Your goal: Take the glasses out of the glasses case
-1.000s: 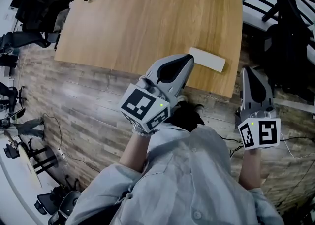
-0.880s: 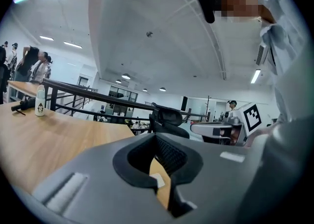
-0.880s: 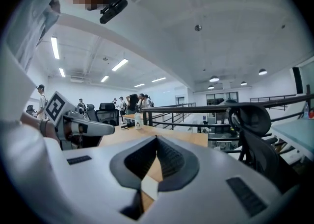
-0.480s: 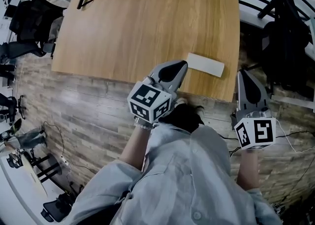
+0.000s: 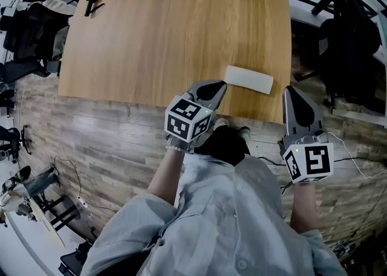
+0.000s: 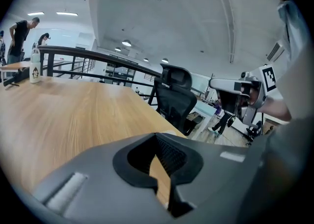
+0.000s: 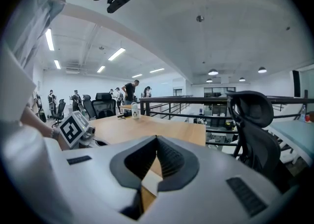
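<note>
Near the desk's front edge, flanks the flat white glasses case with left gripper and right gripper, both jaws closed tight on nothing; risks shoving the seemingly unopened case off that edge if brought in without parting them.

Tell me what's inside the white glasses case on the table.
Nothing inside shows. The glasses case looks closed, lying flat near the edge of the table; only its white outside is visible, so whatever it holds is hidden.
</note>
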A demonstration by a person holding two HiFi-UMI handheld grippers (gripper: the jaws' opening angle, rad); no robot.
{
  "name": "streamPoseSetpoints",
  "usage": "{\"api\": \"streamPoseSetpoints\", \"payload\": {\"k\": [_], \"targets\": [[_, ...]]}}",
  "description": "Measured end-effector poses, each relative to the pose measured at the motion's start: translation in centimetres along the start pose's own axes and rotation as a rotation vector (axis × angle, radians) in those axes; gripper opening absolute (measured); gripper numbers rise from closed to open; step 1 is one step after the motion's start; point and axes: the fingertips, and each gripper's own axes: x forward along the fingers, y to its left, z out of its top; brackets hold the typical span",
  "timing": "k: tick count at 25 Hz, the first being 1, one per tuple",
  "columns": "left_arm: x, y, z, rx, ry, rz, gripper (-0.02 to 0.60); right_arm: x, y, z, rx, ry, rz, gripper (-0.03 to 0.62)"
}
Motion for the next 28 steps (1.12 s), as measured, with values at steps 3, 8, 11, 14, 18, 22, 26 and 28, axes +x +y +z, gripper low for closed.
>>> {"api": "streamPoseSetpoints", "payload": {"k": [3, 8, 11, 14, 18, 22, 26, 28], "targets": [[0.8, 0.6, -1.3, -0.016, 0.034, -0.001, 0.003, 0.2, 0.0, -0.7, -0.012, 0.009, -0.016, 0.001], [2.3, 1.0, -3.0, -0.034, 0.09, 0.004, 0.005, 0.8, -1.0, -3.6, -0.091, 0.086, -0.048, 0.002], [3.0, 1.5, -3.9, -0.053, 0.113, 0.001, 0.005, 1.5, -1.2, -5.2, -0.142, 0.131, -0.051, 0.002], [3.6, 1.9, -4.7, -0.065, 0.133, 0.004, 0.005, 2.3, -1.4, -6.8, -0.202, 0.177, -0.054, 0.002], [4.2, 2.3, -5.6, -0.087, 0.149, 0.007, 0.005, 3.4, -1.3, -9.0, -0.297, 0.255, -0.038, 0.002], [4.8, 2.8, -6.3, -0.104, 0.17, 0.009, 0.003, 4.8, -0.9, -10.7, -0.392, 0.324, 0.005, 0.002], [5.1, 3.3, -6.3, -0.162, 0.157, 0.009, 0.005, 6.4, 0.0, -12.5, -0.515, 0.397, 0.074, 0.003], [5.1, 3.5, -6.3, -0.181, 0.148, 0.012, 0.005, 7.0, 0.7, -13.5, -0.591, 0.432, 0.12, 0.049]]}}
